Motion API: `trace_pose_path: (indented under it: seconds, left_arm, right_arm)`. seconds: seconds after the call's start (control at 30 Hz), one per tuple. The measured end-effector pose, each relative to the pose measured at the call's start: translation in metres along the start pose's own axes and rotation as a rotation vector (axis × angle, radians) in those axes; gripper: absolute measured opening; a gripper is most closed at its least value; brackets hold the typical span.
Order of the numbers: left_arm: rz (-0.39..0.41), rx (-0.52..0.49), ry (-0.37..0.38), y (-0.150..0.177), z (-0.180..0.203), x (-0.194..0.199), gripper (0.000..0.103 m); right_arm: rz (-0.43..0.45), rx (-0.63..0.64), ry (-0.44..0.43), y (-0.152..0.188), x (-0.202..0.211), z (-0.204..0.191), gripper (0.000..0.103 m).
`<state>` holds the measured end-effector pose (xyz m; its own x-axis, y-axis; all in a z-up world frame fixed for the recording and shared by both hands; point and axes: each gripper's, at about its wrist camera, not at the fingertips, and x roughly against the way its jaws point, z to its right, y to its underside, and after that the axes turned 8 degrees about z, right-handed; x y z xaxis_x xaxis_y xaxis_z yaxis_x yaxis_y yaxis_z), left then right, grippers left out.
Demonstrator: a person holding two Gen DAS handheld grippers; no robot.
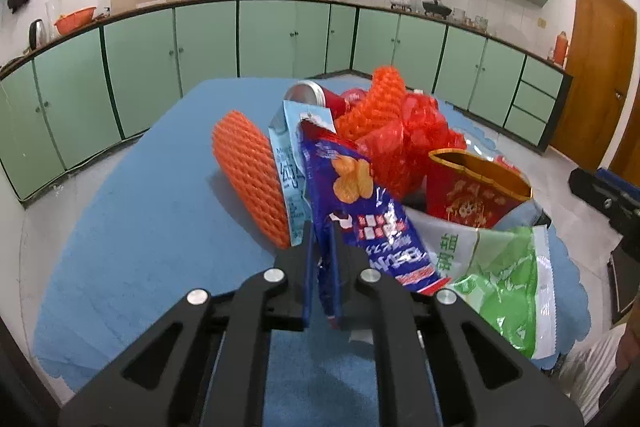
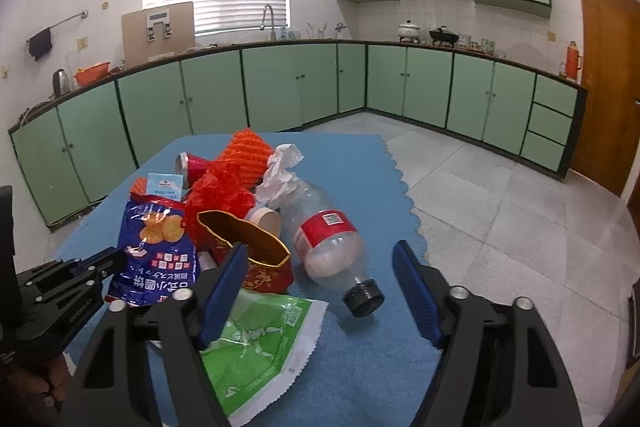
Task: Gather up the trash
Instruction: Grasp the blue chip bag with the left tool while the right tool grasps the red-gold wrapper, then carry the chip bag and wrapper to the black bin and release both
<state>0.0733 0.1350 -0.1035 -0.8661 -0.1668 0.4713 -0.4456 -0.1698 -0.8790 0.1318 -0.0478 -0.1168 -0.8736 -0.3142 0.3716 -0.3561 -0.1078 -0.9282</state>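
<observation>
My left gripper (image 1: 322, 241) is shut on the lower edge of a blue snack bag (image 1: 360, 195), which stands up from the trash pile. In the right wrist view the same bag (image 2: 160, 247) hangs from the left gripper (image 2: 118, 261) at the left. My right gripper (image 2: 320, 251) is open, its blue pads (image 2: 224, 287) on either side of a clear plastic bottle (image 2: 328, 243) with a red label and black cap, apart from it. The bottle lies on its side. A red paper bag (image 2: 260, 259) and a green-white pouch (image 2: 256, 339) lie by the left pad.
The pile on the blue table cloth (image 1: 140, 207) also holds an orange foam net (image 1: 252, 179), a red can (image 1: 320, 95), red mesh (image 1: 404, 143), a light blue carton (image 1: 288, 163), white tissue (image 2: 280, 167) and a paper cup (image 2: 266, 219). Green cabinets (image 2: 280, 87) line the walls; tiled floor (image 2: 500, 207) lies right.
</observation>
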Motion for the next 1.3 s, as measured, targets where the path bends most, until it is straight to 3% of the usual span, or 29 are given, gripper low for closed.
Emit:
trace_pose_path:
  seconds: [0.13,0.37,0.7,0.97,1.1,1.3]
  left_arm:
    - [0.068,0.004,-0.019,-0.010,-0.003,0.015,0.002]
    - [0.202,0.003,-0.022,-0.031,0.003,0.046,0.002]
    - [0.171,0.003,-0.002,-0.027,0.009,0.033,0.002]
    - [0.166,0.007,-0.014,-0.029,0.005,0.030,0.002]
    - [0.157,-0.006,-0.013,-0.029,0.008,0.028,0.002]
    - [0.164,-0.006,-0.015,-0.034,0.008,0.033,0.002]
  right_arm:
    - [-0.024,0.005,-0.050,-0.003,-0.008,-0.007,0.051]
    - [-0.064,0.001,-0.109,0.000,-0.025,-0.016,0.046]
    - [-0.087,-0.010,-0.111,-0.004,-0.038,-0.014,0.031]
    - [-0.166,-0.011,-0.129,0.004,-0.048,-0.016,0.020]
    - [-0.206,-0.032,-0.131,0.008,-0.054,-0.012,0.010]
    - [-0.165,-0.037,-0.154,0.000,-0.041,-0.013,0.007]
